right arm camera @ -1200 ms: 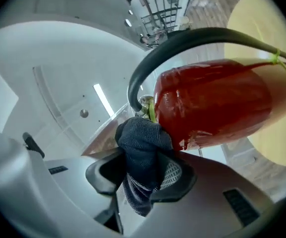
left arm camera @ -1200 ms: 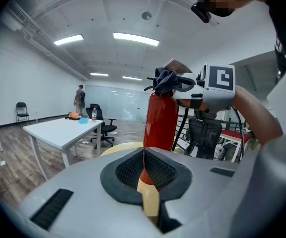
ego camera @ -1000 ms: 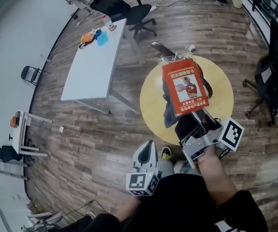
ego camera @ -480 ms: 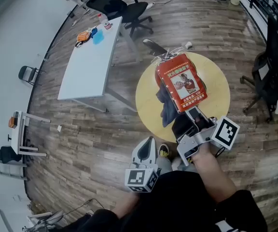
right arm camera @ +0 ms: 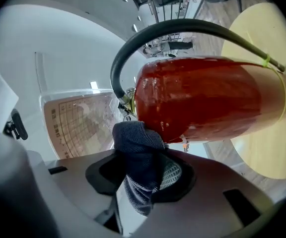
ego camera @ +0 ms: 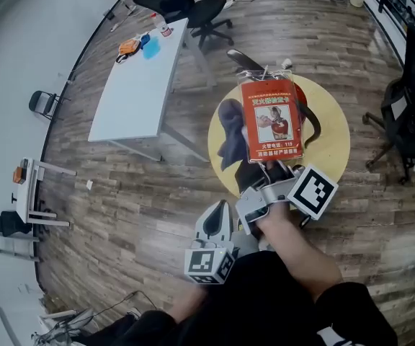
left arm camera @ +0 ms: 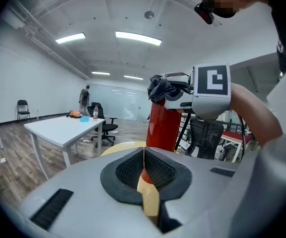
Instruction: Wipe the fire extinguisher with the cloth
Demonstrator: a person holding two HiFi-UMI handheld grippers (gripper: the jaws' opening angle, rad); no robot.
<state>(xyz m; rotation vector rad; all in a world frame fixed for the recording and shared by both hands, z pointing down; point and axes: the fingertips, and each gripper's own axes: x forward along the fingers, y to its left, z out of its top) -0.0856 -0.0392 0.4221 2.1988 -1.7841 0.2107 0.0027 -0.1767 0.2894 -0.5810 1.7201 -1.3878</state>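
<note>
A red fire extinguisher [ego camera: 302,92] stands on a round yellow table [ego camera: 331,150], with a printed instruction card [ego camera: 272,120] hanging over its top. My right gripper [ego camera: 254,177] is shut on a dark blue cloth [ego camera: 229,132], which lies against the extinguisher's left side. In the right gripper view the cloth [right arm camera: 140,148] bunches between the jaws of the right gripper [right arm camera: 143,175] and touches the red cylinder [right arm camera: 207,98] near its black hose [right arm camera: 182,29]. My left gripper [ego camera: 217,225] hangs low by my body, shut and holding nothing; the left gripper [left arm camera: 144,167] looks towards the extinguisher [left arm camera: 163,125].
A long white table [ego camera: 139,85] with small items at its far end stands to the left. Black office chairs [ego camera: 182,6] are behind it and another chair [ego camera: 409,99] is at the right. The floor is wood planks.
My right gripper has swung the cloth from below the card up to the extinguisher's left side. The left gripper has stayed low.
</note>
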